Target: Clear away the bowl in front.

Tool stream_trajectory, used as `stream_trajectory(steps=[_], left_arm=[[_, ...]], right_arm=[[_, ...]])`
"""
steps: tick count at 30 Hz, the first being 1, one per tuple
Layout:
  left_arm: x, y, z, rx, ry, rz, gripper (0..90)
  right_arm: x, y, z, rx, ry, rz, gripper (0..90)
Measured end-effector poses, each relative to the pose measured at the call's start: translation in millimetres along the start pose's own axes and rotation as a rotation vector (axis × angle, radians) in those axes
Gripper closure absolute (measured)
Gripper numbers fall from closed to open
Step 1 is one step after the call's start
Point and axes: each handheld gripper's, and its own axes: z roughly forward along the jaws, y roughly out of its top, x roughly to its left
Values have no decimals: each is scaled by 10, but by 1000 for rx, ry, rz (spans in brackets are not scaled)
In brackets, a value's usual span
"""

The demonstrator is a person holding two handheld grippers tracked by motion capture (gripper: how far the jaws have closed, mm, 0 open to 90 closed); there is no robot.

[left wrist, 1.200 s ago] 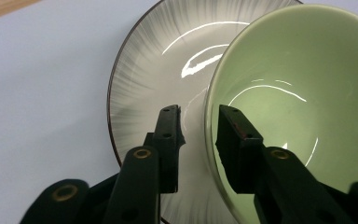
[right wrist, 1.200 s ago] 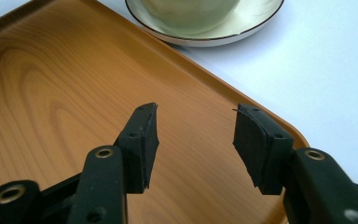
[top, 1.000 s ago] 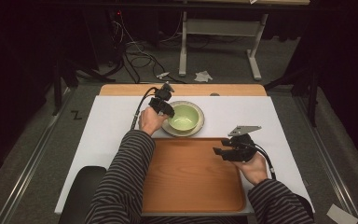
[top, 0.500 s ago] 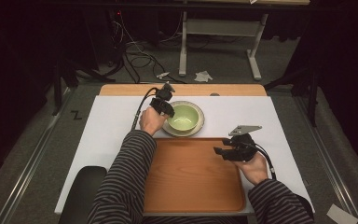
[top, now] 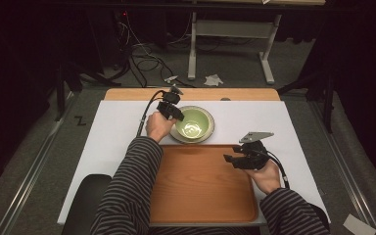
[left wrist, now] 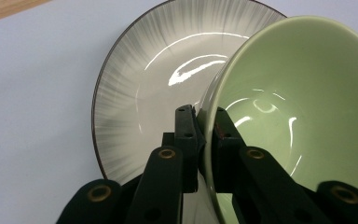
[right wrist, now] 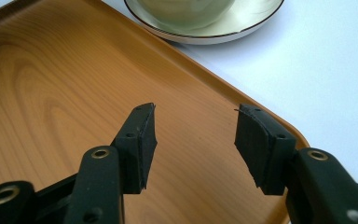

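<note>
A green bowl (left wrist: 298, 107) is pinched at its rim by the left gripper (left wrist: 205, 140), whose jaws have just been closing on it. The bowl sits on a grey streaked plate (left wrist: 140, 93), just beyond a wooden tray (top: 200, 186). Over the tray's right edge the right gripper (right wrist: 193, 140) is held with jaws wide and empty.

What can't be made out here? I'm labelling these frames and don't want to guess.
- Whether the green bowl has lifted off the plate: its base is hidden by the left gripper in the left gripper view.
- Bowl rim: cut off at the top edge of the right gripper view.
- Tray near edge: covered by sleeves, high view.
</note>
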Motion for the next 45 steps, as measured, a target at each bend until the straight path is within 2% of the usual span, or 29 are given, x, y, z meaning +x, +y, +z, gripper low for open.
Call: stream_trajectory(steps=[8,12,15,18,24,33,37,45], left_arm=[[-39,27,-80,-4,-28,1,845],[-58,38,-132,-8,-40,1,846],[-81,39,-197,-6,-45,18,846],[-91,54,-253,-9,-59,18,845],[-99,56,-331,-6,-66,21,844],[-211,44,-532,-10,-98,29,845],[-221,35,-603,-8,-105,44,844],[-209,11,-737,-16,-124,36,845]], right_arm=[[-1,2,0,-5,9,-4,524],[-4,3,-7,-12,20,10,532],[3,5,-12,-14,21,3,532],[-3,4,2,-8,21,-11,530],[3,3,-3,-11,22,-8,529],[24,2,-29,-20,23,-8,527],[22,3,-23,-14,22,-9,523],[28,-1,-25,-6,14,-4,505]])
